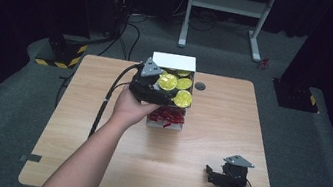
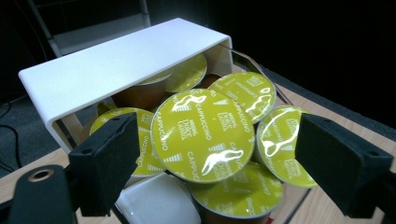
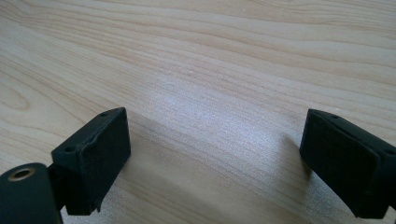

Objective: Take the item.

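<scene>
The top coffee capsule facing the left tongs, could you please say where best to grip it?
Probably across the rim of the top capsule, from the front: its yellow foil lid tilts toward the open left tongs, whose jaws already flank it, while the white box overhangs behind.

My light wooden worktop carries a white box of yellow-lidded capsules (far edge, middle).

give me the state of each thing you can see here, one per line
left gripper: open, jaws either side of the top capsule
right gripper: open, empty, over bare table
capsules: foil lids sealed, heaped
white box: open, tipped on its side
</scene>
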Demonstrator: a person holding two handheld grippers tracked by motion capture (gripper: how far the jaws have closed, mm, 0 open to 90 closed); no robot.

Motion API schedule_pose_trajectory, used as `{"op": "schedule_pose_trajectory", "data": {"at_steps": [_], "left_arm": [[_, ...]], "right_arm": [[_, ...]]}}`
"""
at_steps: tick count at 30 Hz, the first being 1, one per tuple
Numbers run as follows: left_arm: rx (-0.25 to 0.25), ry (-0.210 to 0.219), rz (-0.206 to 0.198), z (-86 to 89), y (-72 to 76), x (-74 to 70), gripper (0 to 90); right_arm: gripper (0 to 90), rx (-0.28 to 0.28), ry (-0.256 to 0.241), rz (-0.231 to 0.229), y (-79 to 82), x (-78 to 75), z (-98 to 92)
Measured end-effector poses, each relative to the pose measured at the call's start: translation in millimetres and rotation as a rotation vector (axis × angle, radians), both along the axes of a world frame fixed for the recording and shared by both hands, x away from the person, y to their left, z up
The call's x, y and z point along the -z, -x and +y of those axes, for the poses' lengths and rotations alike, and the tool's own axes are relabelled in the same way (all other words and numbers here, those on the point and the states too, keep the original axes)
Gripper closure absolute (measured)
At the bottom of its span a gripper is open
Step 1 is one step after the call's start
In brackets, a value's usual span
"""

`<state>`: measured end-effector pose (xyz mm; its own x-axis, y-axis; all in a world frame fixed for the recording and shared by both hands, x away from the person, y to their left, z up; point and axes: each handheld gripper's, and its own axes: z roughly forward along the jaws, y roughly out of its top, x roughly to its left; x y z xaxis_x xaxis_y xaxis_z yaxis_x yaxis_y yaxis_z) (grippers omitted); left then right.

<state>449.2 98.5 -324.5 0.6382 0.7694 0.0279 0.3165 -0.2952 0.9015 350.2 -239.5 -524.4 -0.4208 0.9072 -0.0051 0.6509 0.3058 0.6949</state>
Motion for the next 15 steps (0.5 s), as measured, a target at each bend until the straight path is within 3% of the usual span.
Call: {"op": "schedule_pose_trajectory", "data": {"at_steps": [6,10,15], "left_arm": [[-0.019,-0.013,-0.016,-4.5,-3.3,4.8,20.5],[-0.039,-0.012,-0.036,-6.1,-3.6,6.9,30.6],[-0.055,-0.025,-0.036,-6.9,-5.6,9.7,33.7]], "right_arm": [[8.7,0.0,0.0,0.0,0.1,0.0,0.0],[8.7,0.0,0.0,0.0,0.1,0.0,0.0],[8.8,0.0,0.001,-0.002,0.1,0.0,-0.1]]}}
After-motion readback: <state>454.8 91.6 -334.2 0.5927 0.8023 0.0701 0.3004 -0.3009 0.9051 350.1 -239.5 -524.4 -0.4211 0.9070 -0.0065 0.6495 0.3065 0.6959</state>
